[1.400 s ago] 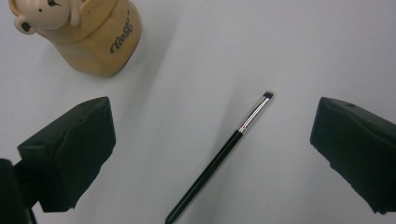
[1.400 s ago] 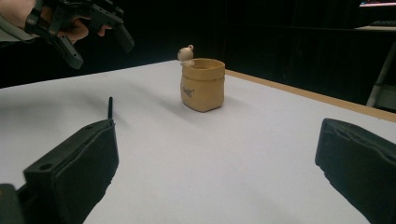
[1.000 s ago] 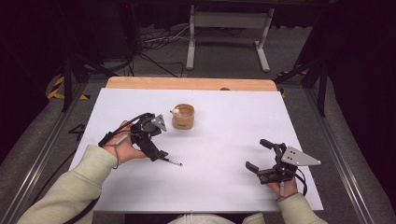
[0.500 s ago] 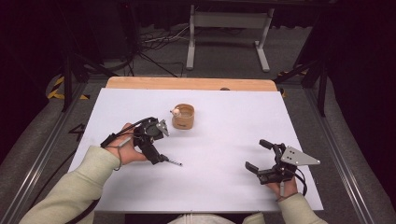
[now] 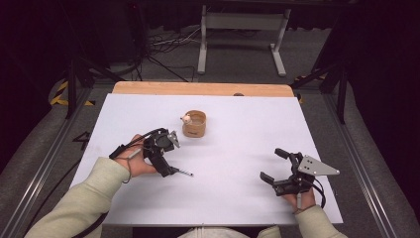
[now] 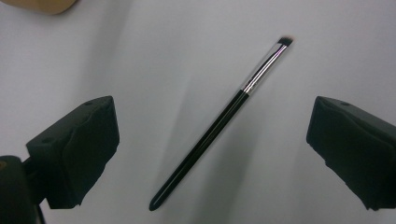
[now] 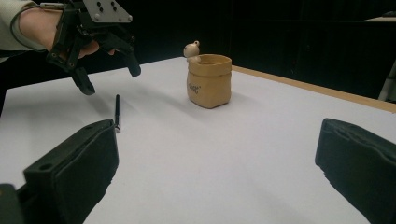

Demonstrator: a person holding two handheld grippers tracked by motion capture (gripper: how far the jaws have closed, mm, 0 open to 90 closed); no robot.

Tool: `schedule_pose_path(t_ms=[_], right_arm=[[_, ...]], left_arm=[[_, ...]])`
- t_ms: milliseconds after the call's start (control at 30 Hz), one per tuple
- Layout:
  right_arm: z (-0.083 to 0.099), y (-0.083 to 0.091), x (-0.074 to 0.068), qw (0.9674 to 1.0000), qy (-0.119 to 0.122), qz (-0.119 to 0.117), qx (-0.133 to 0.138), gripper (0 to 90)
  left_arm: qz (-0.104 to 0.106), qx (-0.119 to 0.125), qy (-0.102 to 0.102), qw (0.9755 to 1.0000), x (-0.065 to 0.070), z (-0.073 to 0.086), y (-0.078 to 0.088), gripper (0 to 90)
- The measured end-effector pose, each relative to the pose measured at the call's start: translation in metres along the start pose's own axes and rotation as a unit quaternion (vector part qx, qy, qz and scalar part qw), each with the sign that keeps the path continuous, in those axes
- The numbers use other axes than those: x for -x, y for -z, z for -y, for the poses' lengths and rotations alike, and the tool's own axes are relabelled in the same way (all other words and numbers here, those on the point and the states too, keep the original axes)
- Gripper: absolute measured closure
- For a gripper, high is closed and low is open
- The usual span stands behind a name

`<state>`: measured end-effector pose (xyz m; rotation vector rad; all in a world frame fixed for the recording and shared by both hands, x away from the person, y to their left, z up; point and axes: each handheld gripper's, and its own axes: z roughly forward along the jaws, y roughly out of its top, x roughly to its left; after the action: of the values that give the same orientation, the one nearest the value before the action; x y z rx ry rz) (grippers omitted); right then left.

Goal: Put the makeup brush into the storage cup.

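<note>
Clearly the work in hand is the pick-up of the slim black brush (image 5: 181,172) lying flat on the white counter (image 5: 237,148). From the high view, the left hand-held gripper (image 5: 166,161) hangs right over the brush's near end, tilted down at it, while the right hand-held gripper (image 5: 275,166) sits well apart toward the counter's right side, so the left is by far the nearer. A small tan pot (image 5: 194,124) with a little bear figure on its rim stands just beyond the left hand-held gripper, apart from the brush.

From the left gripper view, the brush (image 6: 219,126) lies between the two black jaws, touching neither. Its long axis runs on a slant, handle tip toward the lower left, silver collar and bristles toward the upper right. The jaws stand wide apart and hold nothing. I judge that the coming move turns on this slant: the jaws would close across the handle at an angle rather than squarely, so a small twist of the wrist may be needed before dropping.

From the right gripper view, its own jaws gape wide and empty. Farther off, the brush (image 7: 117,112) rests on the counter below the left hand-held gripper (image 7: 109,74), with the pot (image 7: 209,80) to its right.
</note>
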<state>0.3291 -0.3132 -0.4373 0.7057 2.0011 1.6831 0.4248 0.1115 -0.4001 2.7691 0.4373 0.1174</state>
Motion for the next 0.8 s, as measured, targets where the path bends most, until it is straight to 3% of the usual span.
schedule_pose_path(t_ms=[800], right_arm=[[0.0, 0.0, 0.0, 1.0, -0.005, -0.004, 0.002, 0.0]], left_arm=[[0.014, -0.022, -0.002, 0.9997, 0.001, 0.001, -0.02, 5.3]])
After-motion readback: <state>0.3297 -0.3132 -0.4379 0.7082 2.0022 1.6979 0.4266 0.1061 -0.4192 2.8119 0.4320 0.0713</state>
